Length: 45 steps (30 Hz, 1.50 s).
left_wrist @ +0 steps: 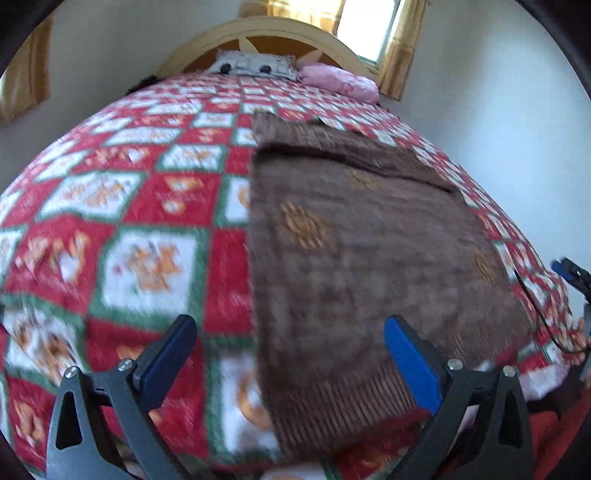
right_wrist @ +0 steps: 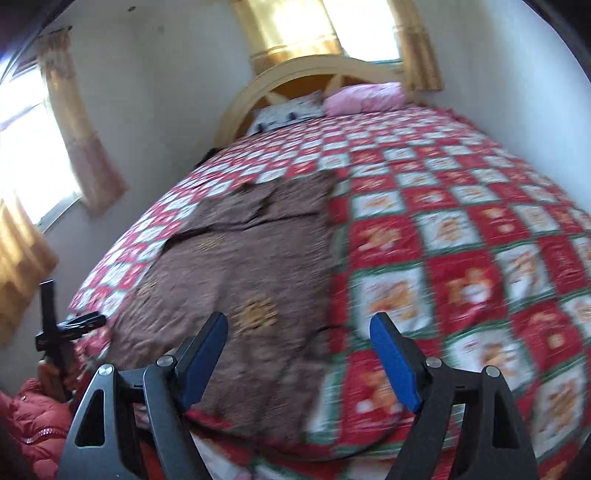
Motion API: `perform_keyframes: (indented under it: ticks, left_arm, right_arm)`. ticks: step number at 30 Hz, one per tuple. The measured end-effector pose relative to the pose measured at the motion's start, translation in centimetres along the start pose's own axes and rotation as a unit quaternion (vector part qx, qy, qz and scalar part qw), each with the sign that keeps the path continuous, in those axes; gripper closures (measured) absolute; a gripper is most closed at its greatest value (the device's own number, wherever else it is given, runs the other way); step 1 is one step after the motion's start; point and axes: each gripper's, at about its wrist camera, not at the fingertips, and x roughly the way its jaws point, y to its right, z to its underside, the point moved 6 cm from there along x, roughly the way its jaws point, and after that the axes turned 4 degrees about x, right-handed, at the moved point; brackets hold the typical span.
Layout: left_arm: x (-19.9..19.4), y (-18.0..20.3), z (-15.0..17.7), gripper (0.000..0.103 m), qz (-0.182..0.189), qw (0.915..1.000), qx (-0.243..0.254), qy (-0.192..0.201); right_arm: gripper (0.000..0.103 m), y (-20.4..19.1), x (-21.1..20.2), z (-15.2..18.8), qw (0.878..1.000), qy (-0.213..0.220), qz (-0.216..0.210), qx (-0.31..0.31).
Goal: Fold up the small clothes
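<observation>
A brown knitted garment (left_wrist: 369, 240) with orange flower motifs lies flat on the red, white and green quilt (left_wrist: 147, 206), its ribbed hem toward me and a flap folded across its far end. My left gripper (left_wrist: 290, 325) is open and empty above the garment's near left edge. In the right wrist view the garment (right_wrist: 240, 266) lies left of centre on the quilt (right_wrist: 461, 258). My right gripper (right_wrist: 300, 319) hovers open over its near right edge, nothing between the fingers. Each gripper also shows in the other's view: the right one (left_wrist: 569, 275) and the left one (right_wrist: 62, 328).
A patterned pillow (left_wrist: 251, 66) and a pink pillow (left_wrist: 340, 79) lie by the arched wooden headboard (left_wrist: 280, 33). White walls flank the bed, with curtained windows (right_wrist: 44, 147). A red padded jacket (right_wrist: 33, 424) is at the near left. A thin black cable (left_wrist: 543, 314) trails over the quilt.
</observation>
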Motion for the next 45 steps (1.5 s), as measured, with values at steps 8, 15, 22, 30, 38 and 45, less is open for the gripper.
perform_keyframes:
  ticks: [8,15,22,30,38,45]
  left_arm:
    - [-3.1,0.7,-0.8,0.0,0.0,0.9991,0.01,0.041]
    - [-3.7,0.7,1.1,0.0,-0.01,0.9984,0.049,0.026]
    - [-3.7,1.6,1.2,0.0,0.008,0.9982,0.053,0.026]
    - [-0.9,2.2,2.8,0.001,-0.02,0.9969,0.076,-0.007]
    - [0.9,1.6,4.1,0.001,0.019,0.9988,0.024,-0.039]
    - [0.6,1.8,4.3,0.017,0.024,0.9991,0.01,-0.033]
  right_arm:
    - [0.023,-3.1,-7.9,-3.3,0.992,0.078,-0.094,0.044]
    - [0.023,-4.2,-21.3,-5.1,0.944,0.116,-0.292,0.099]
    - [0.008,-5.9,-29.3,-5.1,0.952,0.17,-0.253,0.01]
    - [0.029,-3.2,-8.2,0.4,1.0,0.021,-0.013,-0.015]
    - [0.043,-0.4,2.8,6.9,0.993,-0.112,0.035,-0.009]
    - [0.045,-2.0,4.0,8.7,0.99,-0.133,0.028,-0.044]
